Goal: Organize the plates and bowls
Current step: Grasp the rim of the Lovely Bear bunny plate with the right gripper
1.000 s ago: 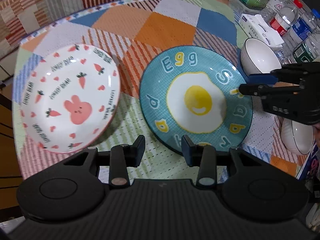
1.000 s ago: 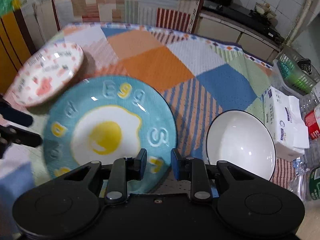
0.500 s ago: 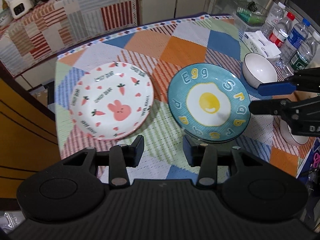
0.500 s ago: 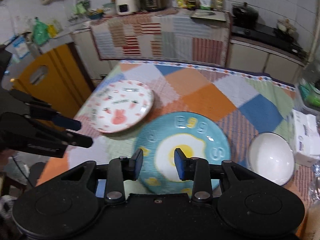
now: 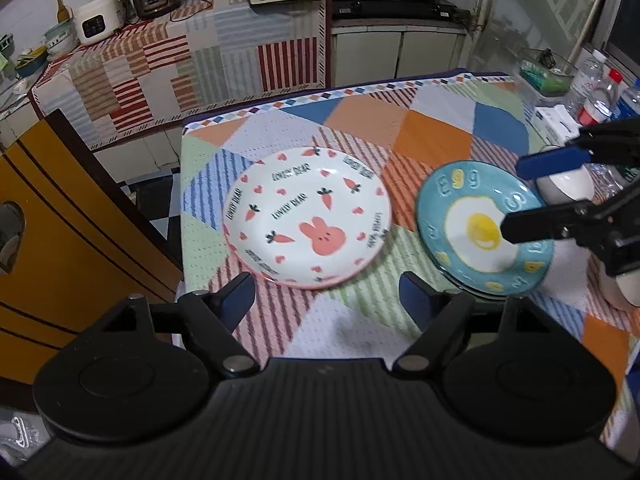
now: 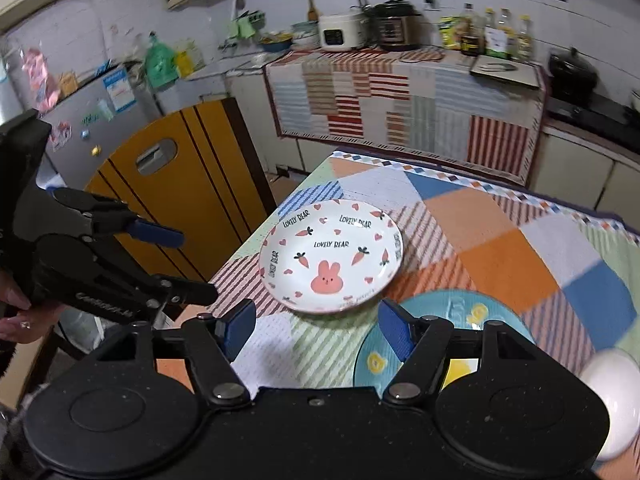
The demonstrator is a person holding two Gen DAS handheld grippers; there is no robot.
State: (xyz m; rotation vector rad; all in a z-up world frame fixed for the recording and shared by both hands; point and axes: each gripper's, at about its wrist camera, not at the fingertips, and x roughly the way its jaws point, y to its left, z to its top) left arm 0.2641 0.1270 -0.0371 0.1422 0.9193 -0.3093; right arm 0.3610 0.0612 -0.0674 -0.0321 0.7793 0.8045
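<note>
A: Status of the plates?

B: Both lie apart on the patchwork tablecloth (image 5: 436, 136): the bunny plate (image 5: 307, 218) to the left, the egg plate (image 5: 484, 226) just beside it, unstacked. Two white bowls (image 5: 566, 186) sit separately past the egg plate.

A: And your grippers?

B: My left gripper (image 5: 328, 292) and right gripper (image 6: 316, 324) have just been opening; each hangs above the table, released, nothing between its jaws. I judge the sorting still ahead: plates to stack, bowls to nest.
</note>
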